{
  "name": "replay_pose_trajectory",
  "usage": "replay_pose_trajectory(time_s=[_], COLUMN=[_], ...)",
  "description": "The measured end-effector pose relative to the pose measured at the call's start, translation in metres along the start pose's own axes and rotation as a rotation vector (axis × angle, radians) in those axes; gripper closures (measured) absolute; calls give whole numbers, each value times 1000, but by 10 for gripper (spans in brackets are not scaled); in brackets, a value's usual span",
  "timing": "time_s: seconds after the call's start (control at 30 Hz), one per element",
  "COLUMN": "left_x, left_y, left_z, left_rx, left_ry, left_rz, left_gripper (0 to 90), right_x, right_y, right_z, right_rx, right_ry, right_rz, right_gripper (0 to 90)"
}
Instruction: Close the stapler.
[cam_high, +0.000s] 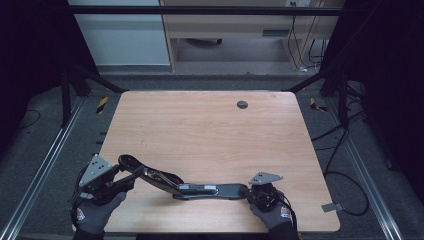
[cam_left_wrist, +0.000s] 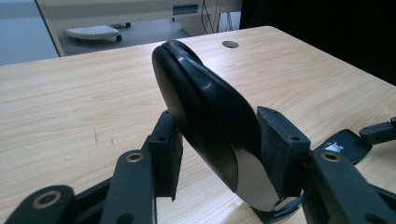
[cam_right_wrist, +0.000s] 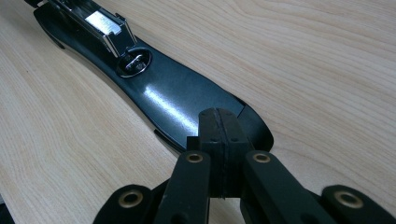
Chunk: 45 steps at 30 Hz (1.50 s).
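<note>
High view: stapler (cam_high: 200, 189) lies opened out flat near table (cam_high: 210, 130) front edge, its top arm raised toward left gripper (cam_high: 120, 176); right gripper (cam_high: 252, 192) at the base's end.

Left gripper view: pads clamp stapler top (cam_left_wrist: 205, 116) on both sides, held tilted.

Right gripper view: jaws fully closed, pads together, pressing down on base (cam_right_wrist: 177, 102) tip; nothing between them.
</note>
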<state>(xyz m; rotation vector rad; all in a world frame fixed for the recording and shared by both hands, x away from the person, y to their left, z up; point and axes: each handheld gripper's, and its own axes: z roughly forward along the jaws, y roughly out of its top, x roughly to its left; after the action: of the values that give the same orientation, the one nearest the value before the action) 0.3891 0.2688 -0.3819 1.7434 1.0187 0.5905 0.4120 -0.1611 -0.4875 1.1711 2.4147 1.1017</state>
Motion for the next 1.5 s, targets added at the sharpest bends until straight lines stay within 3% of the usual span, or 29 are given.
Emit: replay_pose_trajectory(time_s=[0.57,1.27,1.5], left_x=[-5,-31,-35], left_y=[4,23,26], left_z=[1,12,15], left_rx=[-7,-16,-16], left_ry=[-15,-43,-54], left_rz=[4,82,88], left_gripper=[537,561,566], right_x=[-2,-1,-1], right_y=[-1,-1,-1], right_z=[1,1,2], right_rx=[-10,-16,-19], right_ry=[15,7,6], right_rz=[9,9,3], right_gripper=[900,900,900])
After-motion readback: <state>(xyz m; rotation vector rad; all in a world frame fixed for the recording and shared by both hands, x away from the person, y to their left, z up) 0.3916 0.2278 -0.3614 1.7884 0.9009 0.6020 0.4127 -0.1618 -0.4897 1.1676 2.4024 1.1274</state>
